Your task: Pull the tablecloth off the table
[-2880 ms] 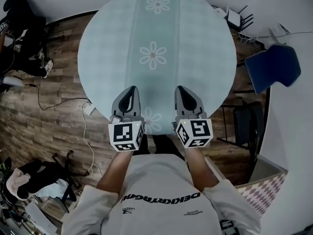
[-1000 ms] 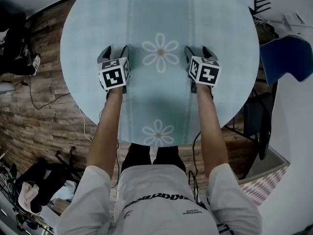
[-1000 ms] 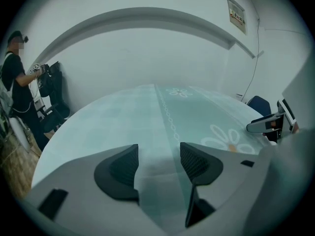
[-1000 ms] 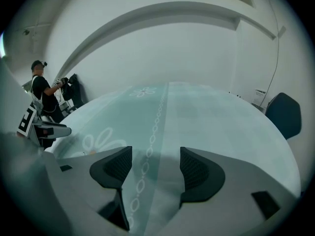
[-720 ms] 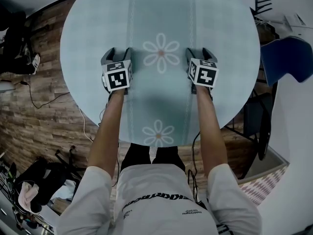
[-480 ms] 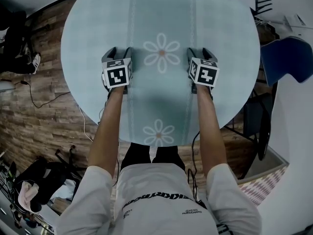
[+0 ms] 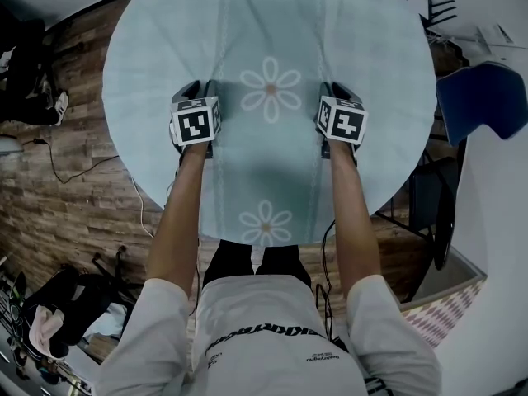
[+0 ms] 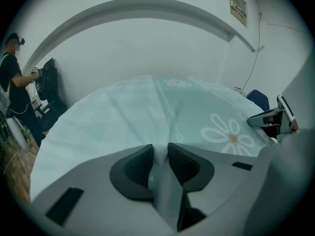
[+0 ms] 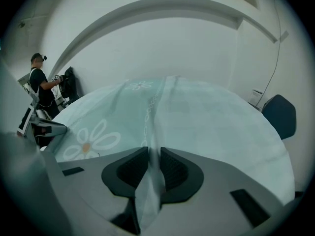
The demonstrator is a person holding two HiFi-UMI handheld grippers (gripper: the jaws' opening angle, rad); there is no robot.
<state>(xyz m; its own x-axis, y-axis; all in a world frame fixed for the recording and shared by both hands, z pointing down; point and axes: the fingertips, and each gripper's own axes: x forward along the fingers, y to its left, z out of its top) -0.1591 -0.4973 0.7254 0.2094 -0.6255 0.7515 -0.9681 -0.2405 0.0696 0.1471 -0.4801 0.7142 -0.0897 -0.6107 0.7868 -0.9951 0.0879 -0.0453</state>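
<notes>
Now: both grippers on cloth, mid-table

Cloth (image 7: 272, 23) lies spread over the round table, covering it fully. It is pale blue with a daisy (image 7: 271, 89) at centre. Left gripper (image 7: 198, 87) sits left of the daisy and right gripper (image 7: 337, 89) sits right of it. Both sets of jaws are closing, each with a raised fold of cloth pinched between the pads (image 8: 183, 162) (image 9: 132, 170). Creases run from each fold toward the far edge. The wood floor (image 7: 91, 196) carries a cable (image 7: 82, 170). A blue chair (image 7: 483, 101) stands at right. A person (image 9: 42, 90) stands by the white wall.
</notes>
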